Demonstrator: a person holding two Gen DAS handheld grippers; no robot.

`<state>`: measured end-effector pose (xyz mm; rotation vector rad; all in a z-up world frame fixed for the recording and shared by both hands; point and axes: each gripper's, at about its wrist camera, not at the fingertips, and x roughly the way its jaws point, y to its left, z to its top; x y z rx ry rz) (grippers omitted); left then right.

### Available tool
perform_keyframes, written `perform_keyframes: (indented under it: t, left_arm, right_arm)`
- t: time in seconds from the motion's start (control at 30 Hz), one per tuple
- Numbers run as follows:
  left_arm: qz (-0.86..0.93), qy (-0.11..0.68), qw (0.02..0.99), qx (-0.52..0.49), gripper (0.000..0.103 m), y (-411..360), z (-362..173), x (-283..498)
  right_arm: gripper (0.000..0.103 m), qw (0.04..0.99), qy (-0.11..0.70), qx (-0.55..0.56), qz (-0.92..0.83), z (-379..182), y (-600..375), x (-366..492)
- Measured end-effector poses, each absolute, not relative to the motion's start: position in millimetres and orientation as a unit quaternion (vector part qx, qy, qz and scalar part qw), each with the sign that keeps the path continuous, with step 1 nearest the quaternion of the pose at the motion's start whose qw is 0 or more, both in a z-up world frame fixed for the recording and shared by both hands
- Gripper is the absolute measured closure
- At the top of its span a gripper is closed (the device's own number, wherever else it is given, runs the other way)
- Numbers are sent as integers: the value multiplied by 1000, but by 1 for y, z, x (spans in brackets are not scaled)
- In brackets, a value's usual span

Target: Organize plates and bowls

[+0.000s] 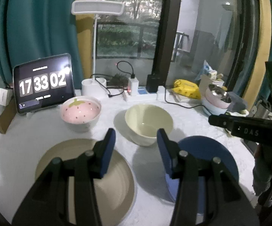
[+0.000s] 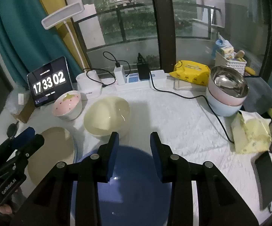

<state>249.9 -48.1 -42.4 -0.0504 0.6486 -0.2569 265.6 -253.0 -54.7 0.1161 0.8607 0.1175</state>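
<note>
A beige plate (image 1: 117,188) lies on the white table under my left gripper (image 1: 136,133), which is open with nothing between its fingers. A blue plate (image 2: 132,184) lies under my right gripper (image 2: 134,137), also open and empty. In the left wrist view the blue plate (image 1: 207,150) shows past the right finger. Beyond both grippers stands a cream bowl (image 1: 149,120) (image 2: 107,114), with a pink strawberry bowl (image 1: 80,111) (image 2: 67,105) to its left. The beige plate (image 2: 54,150) sits left of the blue one. Each view also catches the other gripper: left (image 2: 26,137), right (image 1: 245,128).
A tablet clock (image 2: 49,83), lamp base (image 2: 88,86) and power strip with cables (image 2: 136,81) line the back by the window. A yellow wipes pack (image 2: 192,71), stacked metal-lined bowls (image 2: 228,92), a tissue pack (image 2: 250,133) and a phone (image 2: 266,177) crowd the right side.
</note>
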Motion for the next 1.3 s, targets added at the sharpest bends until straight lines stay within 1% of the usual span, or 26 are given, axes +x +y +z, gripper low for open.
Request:
perform_keyframes:
  t: [0.6, 1.0, 1.27, 1.3]
  left_arm:
    - [-111, 359, 926, -38, 56, -50, -62, 322]
    - [-82, 438, 893, -65, 56, -55, -115, 376]
    - [-88, 463, 880, -62, 56, -64, -131, 386]
    - [-89, 465, 878, -62, 56, -65, -131, 387]
  right_arm:
    - [67, 887, 451, 64, 75, -78, -234, 333]
    - [67, 856, 503, 92, 72, -123, -223, 371]
    - [67, 838, 531, 99, 78, -148, -219, 383]
    - [69, 837, 532, 99, 79, -149, -218, 383]
